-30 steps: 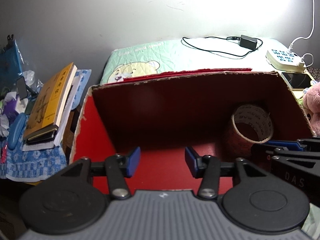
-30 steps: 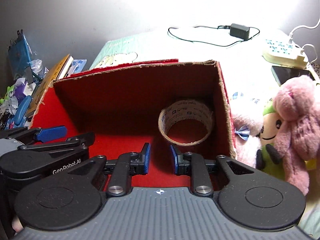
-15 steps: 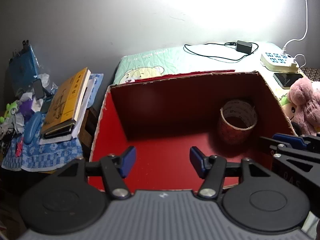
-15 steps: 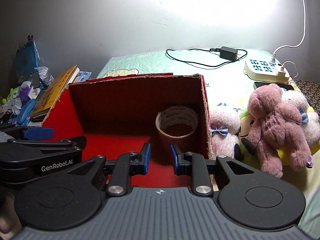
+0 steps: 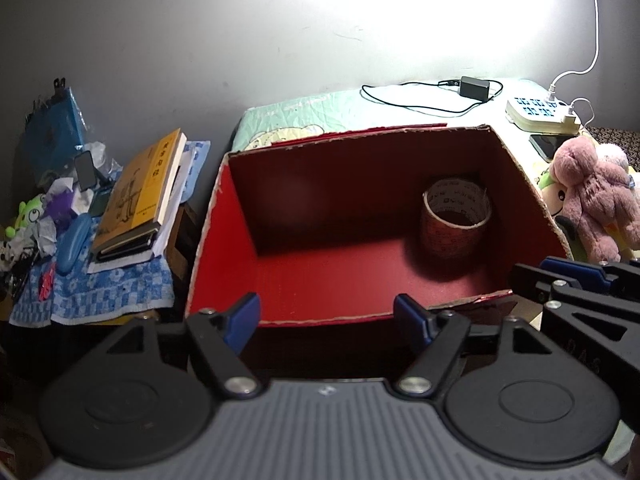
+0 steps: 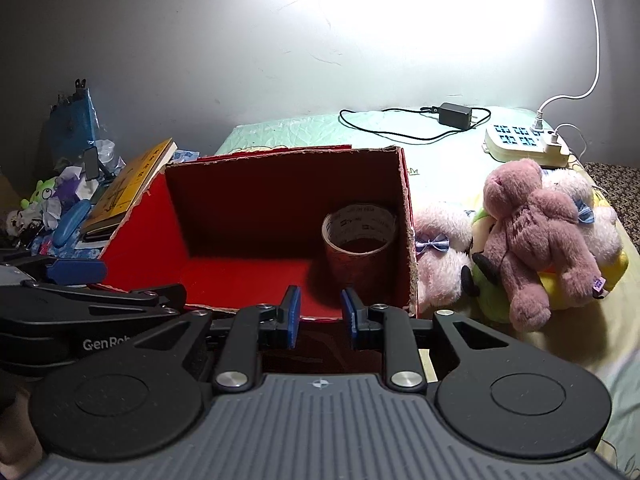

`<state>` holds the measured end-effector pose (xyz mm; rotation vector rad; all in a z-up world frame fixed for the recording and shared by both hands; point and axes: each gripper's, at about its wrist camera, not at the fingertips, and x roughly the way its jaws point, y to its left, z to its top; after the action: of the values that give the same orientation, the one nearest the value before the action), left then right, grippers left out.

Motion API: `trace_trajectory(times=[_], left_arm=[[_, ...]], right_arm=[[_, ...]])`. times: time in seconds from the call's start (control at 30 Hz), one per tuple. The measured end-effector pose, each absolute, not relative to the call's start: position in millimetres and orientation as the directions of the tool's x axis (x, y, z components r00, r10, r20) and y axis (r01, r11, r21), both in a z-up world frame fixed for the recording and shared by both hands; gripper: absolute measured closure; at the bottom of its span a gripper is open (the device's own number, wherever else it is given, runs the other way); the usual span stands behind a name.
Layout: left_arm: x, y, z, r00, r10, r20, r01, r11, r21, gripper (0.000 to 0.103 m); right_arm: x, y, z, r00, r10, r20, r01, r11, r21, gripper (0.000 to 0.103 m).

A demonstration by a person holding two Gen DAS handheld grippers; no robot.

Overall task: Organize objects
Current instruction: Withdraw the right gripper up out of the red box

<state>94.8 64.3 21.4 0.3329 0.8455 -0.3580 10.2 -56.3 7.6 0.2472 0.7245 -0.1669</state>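
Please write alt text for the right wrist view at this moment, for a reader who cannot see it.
An empty, partly open right gripper points into an open red cardboard box on a bed, with a roll of tape standing in the box's right rear corner. A pile of plush toys lies right of the box; the left gripper shows at the left edge.

Dim overall, with strong white glare blowing out the wall [image 5: 420,20] above the red box [image 5: 224,240] in both views. Light falling from above and behind that box, shading its interior and casting a dark patch beside the tape roll [image 6: 360,240]. Fisheye bending and black vignetting showing at corners. Focus holding sharp near the box, slightly grainy leftward.
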Motion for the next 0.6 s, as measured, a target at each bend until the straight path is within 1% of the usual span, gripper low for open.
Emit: trace_trajectory(times=[0.37,0.6], left_arm=[[73,77,15,0.594,-0.183,-0.783,0.455,0.879,0.140,0.025],[65,84,-2,0.548,-0.188,-0.815,0.479,0.869,0.121,0.025]], right_arm=[[-13,-47,3,0.749,-0.038,-0.662,0.223,0.955,0.197,0.078],[-23,-47,-12,0.728,-0.003,-0.685,0.227,0.945,0.237,0.078]])
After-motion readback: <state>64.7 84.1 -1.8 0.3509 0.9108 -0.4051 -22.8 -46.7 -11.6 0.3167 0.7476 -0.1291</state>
